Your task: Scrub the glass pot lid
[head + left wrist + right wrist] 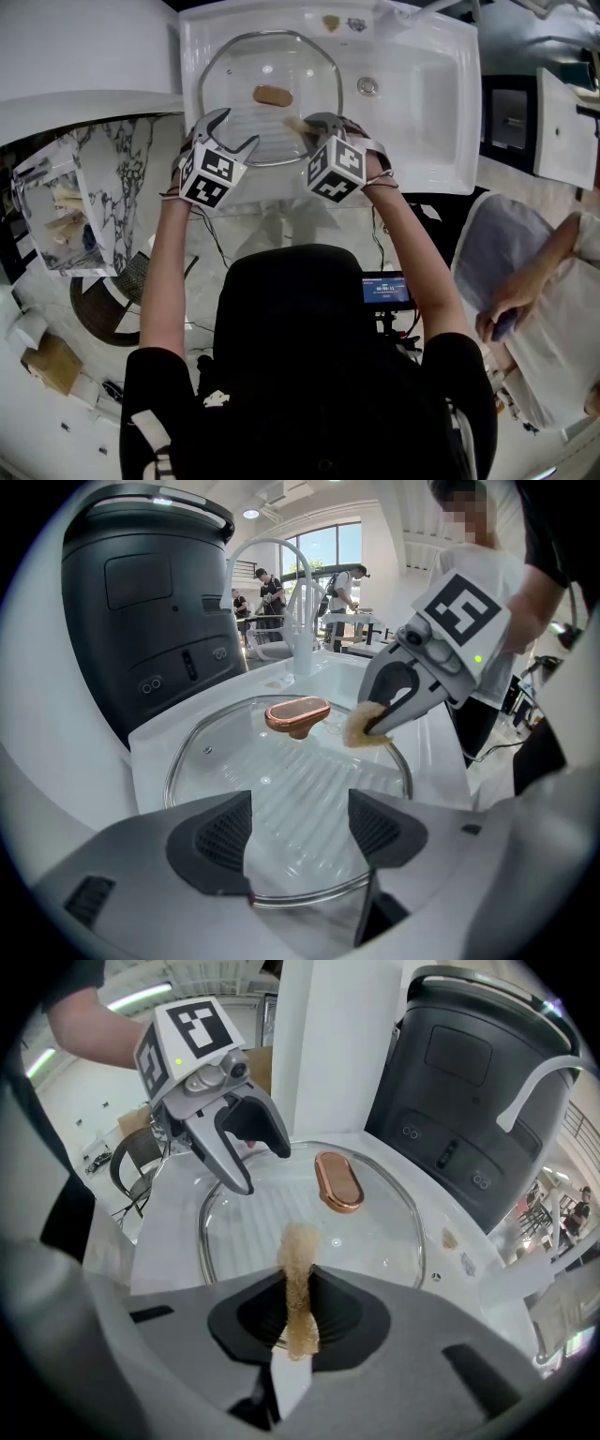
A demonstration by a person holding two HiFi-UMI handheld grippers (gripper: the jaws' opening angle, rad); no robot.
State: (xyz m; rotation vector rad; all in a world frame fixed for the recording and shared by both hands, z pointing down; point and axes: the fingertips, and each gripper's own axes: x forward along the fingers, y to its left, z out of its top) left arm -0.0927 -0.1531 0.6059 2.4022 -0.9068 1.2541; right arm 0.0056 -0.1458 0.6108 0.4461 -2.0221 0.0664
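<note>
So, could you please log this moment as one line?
right gripper: shut on beige sponge | left gripper: open at round glass pot lid rim

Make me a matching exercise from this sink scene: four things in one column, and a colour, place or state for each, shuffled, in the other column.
Things:
1 lid
2 knob
3 sponge
4 left claw

Descriptions:
A copper-coloured
B open
C clear glass, lying flat on the sink
D pinched in the right claw

Pairs: 1-C; 2-A; 3-D; 4-B
</note>
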